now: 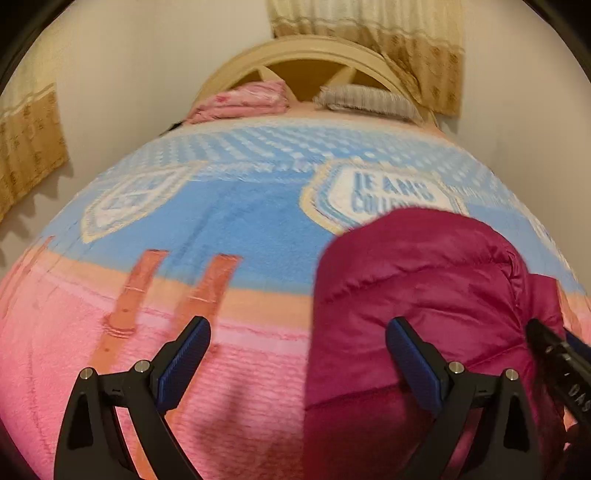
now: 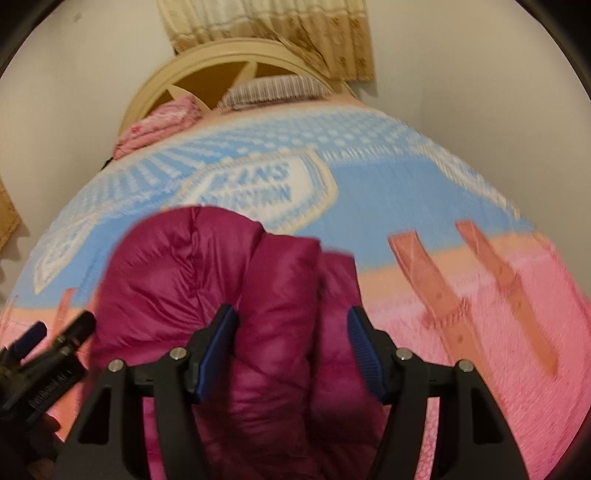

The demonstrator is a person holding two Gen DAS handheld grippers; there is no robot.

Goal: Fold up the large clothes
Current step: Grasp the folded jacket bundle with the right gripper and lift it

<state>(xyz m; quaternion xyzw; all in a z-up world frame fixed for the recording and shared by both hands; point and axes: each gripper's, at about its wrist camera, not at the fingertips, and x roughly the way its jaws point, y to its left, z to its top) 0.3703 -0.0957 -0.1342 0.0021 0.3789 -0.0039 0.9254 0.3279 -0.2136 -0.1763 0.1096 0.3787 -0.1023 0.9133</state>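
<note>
A magenta puffer jacket [image 1: 417, 295] lies bunched and folded on the bed, low right in the left wrist view and low centre in the right wrist view [image 2: 221, 280]. My left gripper [image 1: 297, 332] is open, its left finger over the blanket and its right finger over the jacket's left part. My right gripper [image 2: 291, 321] is open with its jaws on either side of a thick fold of the jacket, not closed on it. The right gripper's tip shows at the right edge of the left wrist view [image 1: 554, 354], and the left gripper shows at the left edge of the right wrist view [image 2: 48, 350].
The bed is covered by a blue, white and pink blanket [image 1: 236, 221] with a jeans print. A pink folded cloth [image 1: 243, 99] and a striped pillow [image 1: 369, 98] lie by the cream headboard [image 1: 306, 51]. Curtains [image 1: 388, 33] hang behind, and walls stand on both sides.
</note>
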